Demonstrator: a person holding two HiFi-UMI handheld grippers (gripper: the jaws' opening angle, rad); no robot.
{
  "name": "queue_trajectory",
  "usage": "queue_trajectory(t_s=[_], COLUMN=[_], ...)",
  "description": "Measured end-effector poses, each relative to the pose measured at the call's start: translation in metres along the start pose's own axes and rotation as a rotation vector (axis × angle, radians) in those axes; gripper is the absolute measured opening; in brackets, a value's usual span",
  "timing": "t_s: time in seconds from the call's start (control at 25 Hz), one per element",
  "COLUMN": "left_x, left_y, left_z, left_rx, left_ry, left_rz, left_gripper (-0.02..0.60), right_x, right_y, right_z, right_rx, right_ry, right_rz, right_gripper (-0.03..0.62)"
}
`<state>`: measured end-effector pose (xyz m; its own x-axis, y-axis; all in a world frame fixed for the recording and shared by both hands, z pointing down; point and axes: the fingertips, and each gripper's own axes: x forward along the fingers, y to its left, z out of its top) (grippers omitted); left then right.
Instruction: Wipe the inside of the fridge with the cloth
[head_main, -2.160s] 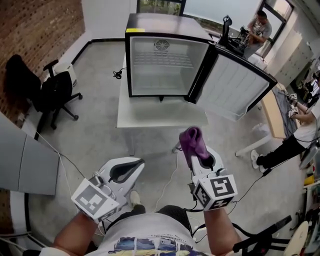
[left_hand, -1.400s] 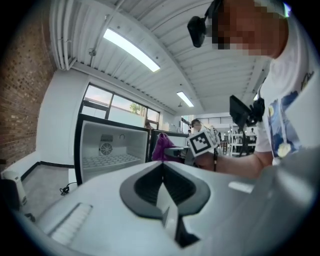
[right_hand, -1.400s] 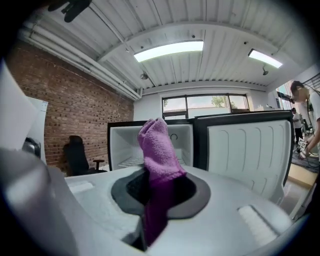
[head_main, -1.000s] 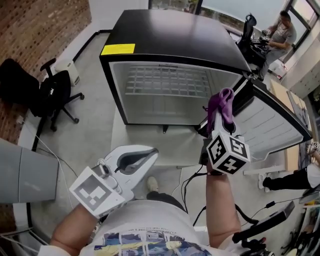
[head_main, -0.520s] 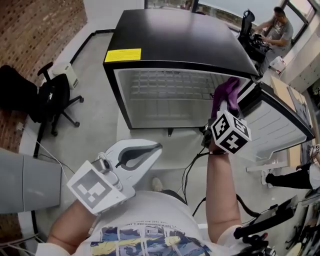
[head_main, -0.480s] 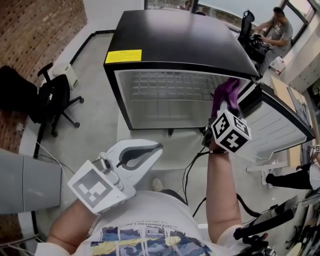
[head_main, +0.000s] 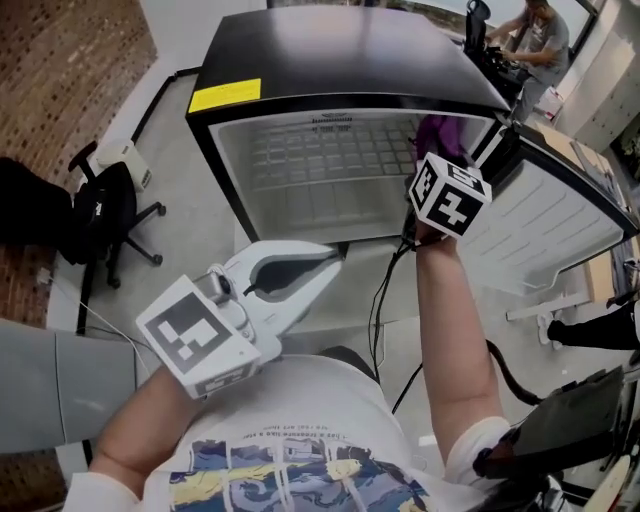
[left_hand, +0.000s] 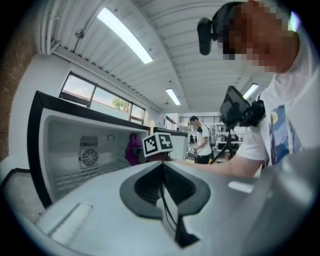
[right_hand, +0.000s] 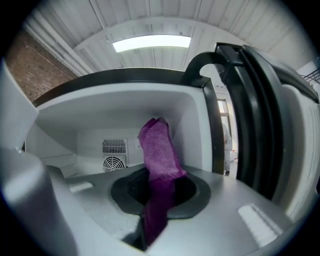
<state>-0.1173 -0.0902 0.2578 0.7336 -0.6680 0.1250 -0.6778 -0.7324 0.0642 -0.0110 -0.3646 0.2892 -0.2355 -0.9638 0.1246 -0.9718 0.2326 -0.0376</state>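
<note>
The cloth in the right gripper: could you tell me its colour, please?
Purple; the cloth shows best in the right gripper view.

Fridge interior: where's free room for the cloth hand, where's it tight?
Free: the fridge cavity left of the purple cloth, over the wire shelf, back to the fan grille. Tight: right gripper sits by the right inner wall and open door.

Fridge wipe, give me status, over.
Left gripper shut, empty, outside fridge. Right gripper shut on cloth, at fridge mouth near right wall; contact unclear. Door open, nothing in the way.
</note>
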Motion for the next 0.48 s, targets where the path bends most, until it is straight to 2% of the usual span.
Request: queue_trajectory(t_s=[0.48], left_x=[-0.002], left_y=[-0.003], left_z=[-0.002], left_rx=[0.05], left_ry=[0.006], left_rz=[-0.034], left_gripper=[0.006], right_x=[0.02], right_y=[0.022], right_z=[0.013], right_rx=[-0.045], right_ry=[-0.008], right_rz=[0.017], right_gripper=[0.054])
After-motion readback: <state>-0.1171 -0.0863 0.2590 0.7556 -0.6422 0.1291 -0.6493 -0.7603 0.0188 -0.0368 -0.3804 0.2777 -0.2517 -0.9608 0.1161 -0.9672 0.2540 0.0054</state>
